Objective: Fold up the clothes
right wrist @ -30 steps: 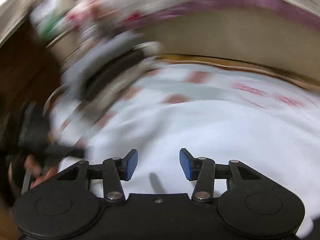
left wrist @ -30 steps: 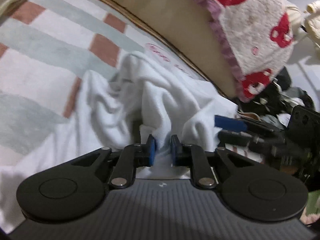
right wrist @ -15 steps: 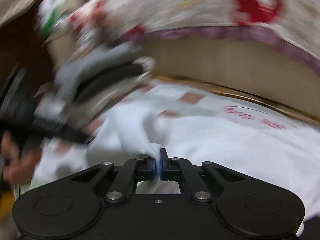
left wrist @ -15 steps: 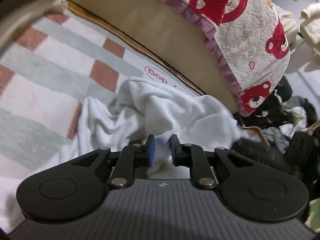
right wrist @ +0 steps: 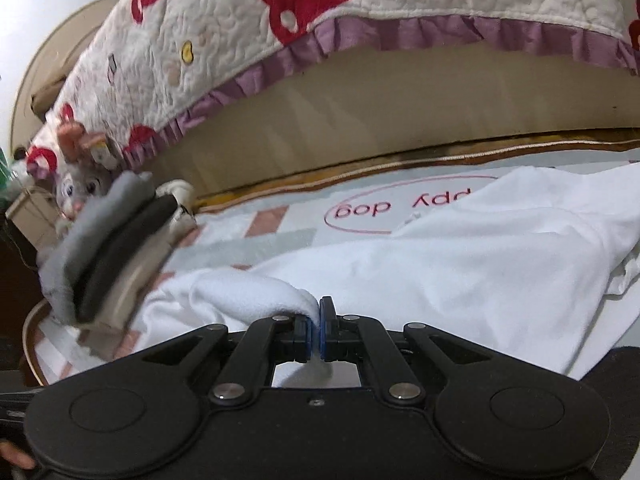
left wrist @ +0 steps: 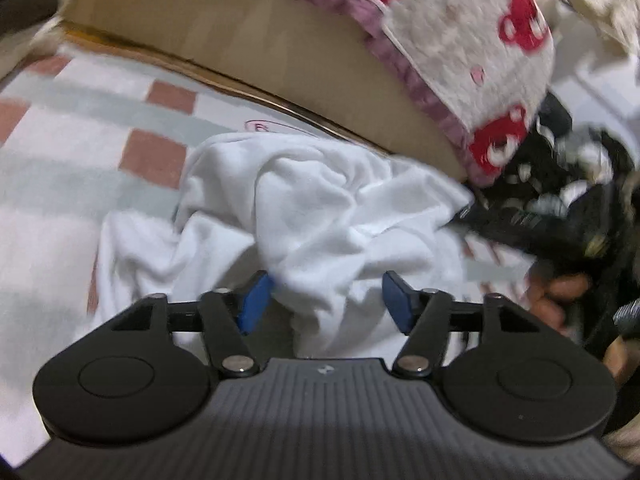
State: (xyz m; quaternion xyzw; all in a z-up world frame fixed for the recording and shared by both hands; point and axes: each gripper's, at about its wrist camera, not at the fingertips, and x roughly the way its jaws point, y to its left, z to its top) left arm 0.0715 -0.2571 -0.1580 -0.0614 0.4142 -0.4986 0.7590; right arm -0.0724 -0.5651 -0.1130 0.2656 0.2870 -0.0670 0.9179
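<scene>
Overhead, a quilt (right wrist: 248, 40) with red bears and a purple frill hangs past the checked mat (left wrist: 80, 152) where the white garment (left wrist: 320, 208) lies crumpled, near the mat's far edge beside the printed oval. Left gripper (left wrist: 326, 300): jaws spread wide, cloth bunched between them, pads not pressing. Right gripper (right wrist: 316, 332): jaws closed tight, pinching a fold of the garment

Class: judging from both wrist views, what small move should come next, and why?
Probably regrip: close the left tongs on the white garment. They have just opened, with bunched cloth loose between them, while the right tongs already pinch its edge.
</scene>
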